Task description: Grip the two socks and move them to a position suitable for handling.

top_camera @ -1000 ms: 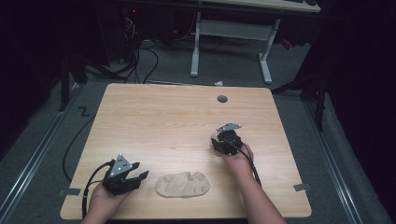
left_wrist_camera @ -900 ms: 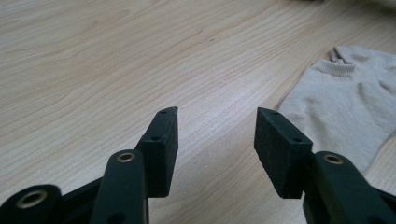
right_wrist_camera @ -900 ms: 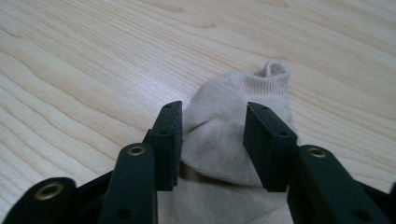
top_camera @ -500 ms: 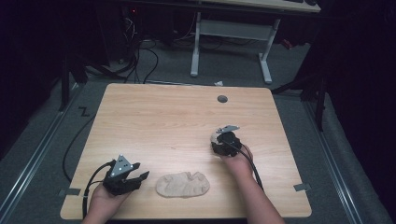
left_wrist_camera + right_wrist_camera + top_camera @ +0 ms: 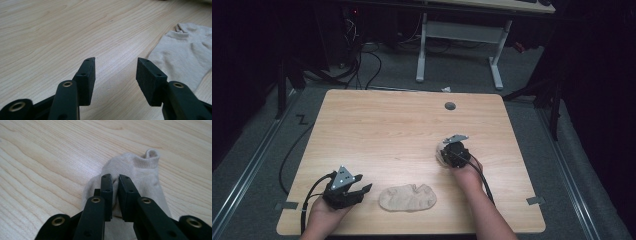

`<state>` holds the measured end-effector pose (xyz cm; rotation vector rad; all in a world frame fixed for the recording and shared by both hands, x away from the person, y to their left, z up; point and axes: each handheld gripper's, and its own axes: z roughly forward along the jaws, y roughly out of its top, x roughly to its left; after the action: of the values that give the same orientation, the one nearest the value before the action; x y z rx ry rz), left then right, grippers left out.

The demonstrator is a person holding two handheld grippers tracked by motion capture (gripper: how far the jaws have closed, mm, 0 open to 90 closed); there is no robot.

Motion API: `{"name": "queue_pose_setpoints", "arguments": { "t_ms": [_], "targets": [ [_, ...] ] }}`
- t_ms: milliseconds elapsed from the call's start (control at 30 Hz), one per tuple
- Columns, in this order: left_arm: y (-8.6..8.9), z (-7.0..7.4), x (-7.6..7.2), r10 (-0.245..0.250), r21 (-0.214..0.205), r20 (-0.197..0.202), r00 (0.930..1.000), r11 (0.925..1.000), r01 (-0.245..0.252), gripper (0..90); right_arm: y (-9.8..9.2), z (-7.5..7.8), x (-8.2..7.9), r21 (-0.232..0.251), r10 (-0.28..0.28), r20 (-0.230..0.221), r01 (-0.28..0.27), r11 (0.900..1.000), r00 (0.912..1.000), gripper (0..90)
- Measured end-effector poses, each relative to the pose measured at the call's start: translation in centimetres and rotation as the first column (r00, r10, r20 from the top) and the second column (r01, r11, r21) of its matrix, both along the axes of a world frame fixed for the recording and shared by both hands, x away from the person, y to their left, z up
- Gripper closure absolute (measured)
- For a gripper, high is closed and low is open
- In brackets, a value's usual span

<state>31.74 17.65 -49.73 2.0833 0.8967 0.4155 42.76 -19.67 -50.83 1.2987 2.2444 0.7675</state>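
Note:
Two beige ankle socks lie on the wooden table point(image 5: 392, 130). One sock point(image 5: 407, 198) lies flat near the front edge; in the left gripper view this sock point(image 5: 186, 56) is off to the right of the jaws. My left gripper point(image 5: 362, 190) point(image 5: 115, 68) rests on the table left of it, open with bare wood between its jaws. The second sock point(image 5: 140, 173) point(image 5: 442, 152) lies at the right under my right gripper point(image 5: 447, 155) point(image 5: 115, 182), whose jaws have just been closing and now pinch a fold of its fabric.
A round grey cable grommet point(image 5: 450, 106) sits near the table's far edge. Beyond the table stands a white desk frame point(image 5: 459, 37) among floor cables point(image 5: 362, 60). Metal rails point(image 5: 252, 165) run along both sides of the table.
The right gripper's jaws have come together on the sock beneath them. Both hands stay where they were, and the flat sock has not moved.

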Motion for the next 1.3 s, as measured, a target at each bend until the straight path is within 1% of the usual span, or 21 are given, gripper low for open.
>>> {"name": "queue_pose_setpoints", "arguments": {
  "t_ms": [300,433,500,533,567,600,633,667,700,733,767,800,833,867,900,1000,1033,1067,1167,1267,1300],
  "targets": [
    [-0.1,0.0,0.0,-0.006,0.005,-0.002,1.0,1.0,0.006,50.2,-0.6,2.1,-1.0,0.059,-0.012,0.056,0.009,0.9982,0.9983,82.8],
    [-0.1,0.0,0.0,-0.008,0.005,-0.005,1.0,1.0,0.008,50.3,-1.5,3.1,-1.5,0.08,-0.034,0.086,0.027,0.9964,0.9957,82.8],
    [-0.2,0.0,0.0,-0.006,0.004,-0.001,1.0,1.0,0.006,50.3,-2.2,3.3,-1.5,0.084,-0.053,0.087,0.045,0.9954,0.9948,82.7],
    [-0.2,-0.1,0.0,-0.006,0.005,-0.002,1.0,1.0,0.006,50.3,-3.1,3.4,-1.5,0.09,-0.075,0.084,0.067,0.9936,0.9937,82.7],
    [-0.2,-0.1,0.0,-0.006,0.005,-0.002,1.0,1.0,0.006,50.3,-3.1,3.4,-1.5,0.09,-0.075,0.084,0.067,0.9936,0.9937,82.7],
    [-0.3,-0.1,0.0,-0.007,0.007,-0.002,1.0,1.0,0.007,50.3,-4.1,3.3,-1.4,0.103,-0.098,0.077,0.09,0.9906,0.9922,82.6],
    [-0.3,-0.1,0.0,-0.007,0.007,-0.002,1.0,1.0,0.007,50.3,-4.1,3.3,-1.4,0.103,-0.098,0.077,0.09,0.9906,0.9922,82.6],
    [-0.3,-0.1,0.0,-0.007,0.008,-0.003,1.0,0.9999,0.007,50.3,-5.2,3.1,-1.3,0.124,-0.129,0.062,0.121,0.9849,0.9897,82.5],
    [-0.3,-0.1,0.0,-0.007,0.009,-0.005,1.0,0.9999,0.007,50.3,-5.2,3.1,-1.3,0.124,-0.129,0.062,0.121,0.9849,0.9897,82.5],
    [-0.3,-0.2,0.0,-0.006,0.008,-0.008,1.0,0.9999,0.006,50.2,-6.4,2.7,-1.2,0.152,-0.161,0.053,0.152,0.9767,0.9854,82.5],
    [-0.3,-0.2,0.0,-0.006,0.008,-0.008,1.0,0.9999,0.006,50.3,-6.4,2.7,-1.2,0.152,-0.161,0.053,0.152,0.9767,0.9854,82.5],
    [-0.3,-0.2,0.0,-0.005,0.008,-0.008,1.0,1.0,0.005,50.3,-7.6,2.3,-1.1,0.164,-0.198,0.034,0.19,0.9678,0.9795,82.4],
    [-0.3,-0.2,0.0,-0.005,0.007,-0.009,0.9999,1.0,0.005,50.3,-7.6,2.3,-1.1,0.164,-0.198,0.034,0.19,0.9678,0.9795,82.4],
    [-0.3,-0.2,0.1,-0.003,0.006,-0.009,1.0,1.0,0.003,50.3,-8.6,1.8,-1.0,0.168,-0.225,0.023,0.218,0.9613,0.9741,82.1],
    [-0.3,-0.2,0.1,-0.003,0.006,-0.009,1.0,1.0,0.003,50.3,-8.6,1.8,-1.0,0.168,-0.225,0.023,0.218,0.9613,0.9741,82.1],
    [-0.2,-0.3,0.1,0.002,0.008,-0.013,0.9999,1.0,-0.002,50.3,-10.3,1.1,-1.0,0.172,-0.275,0.009,0.269,0.9477,0.9614,81.3],
    [-0.2,-0.3,0.1,0.002,0.008,-0.013,0.9999,1.0,-0.002,50.2,-10.3,1.1,-1.0,0.172,-0.275,0.009,0.269,0.9477,0.9614,81.3],
    [-0.2,-0.3,0.2,0.003,0.009,-0.014,0.9999,1.0,-0.003,50.2,-11.0,0.8,-1.1,0.168,-0.289,0.004,0.284,0.9441,0.9574,80.2],
    [-0.2,-0.3,0.2,0.006,0.009,-0.015,0.9999,0.9999,-0.006,50.2,-11.6,0.7,-1.2,0.163,-0.301,0.007,0.296,0.9411,0.9535,78.7],
    [-0.2,-0.4,0.2,0.007,0.01,-0.016,0.9999,0.9999,-0.007,50.2,-12.1,1.1,-1.4,0.153,-0.318,0.026,0.31,0.9382,0.9479,75.5],
    [-0.2,-0.4,0.3,0.007,0.009,-0.017,0.9998,0.9999,-0.007,50.2,-12.2,1.5,-1.4,0.144,-0.318,0.049,0.308,0.9404,0.947,74.9]
  ]
}}
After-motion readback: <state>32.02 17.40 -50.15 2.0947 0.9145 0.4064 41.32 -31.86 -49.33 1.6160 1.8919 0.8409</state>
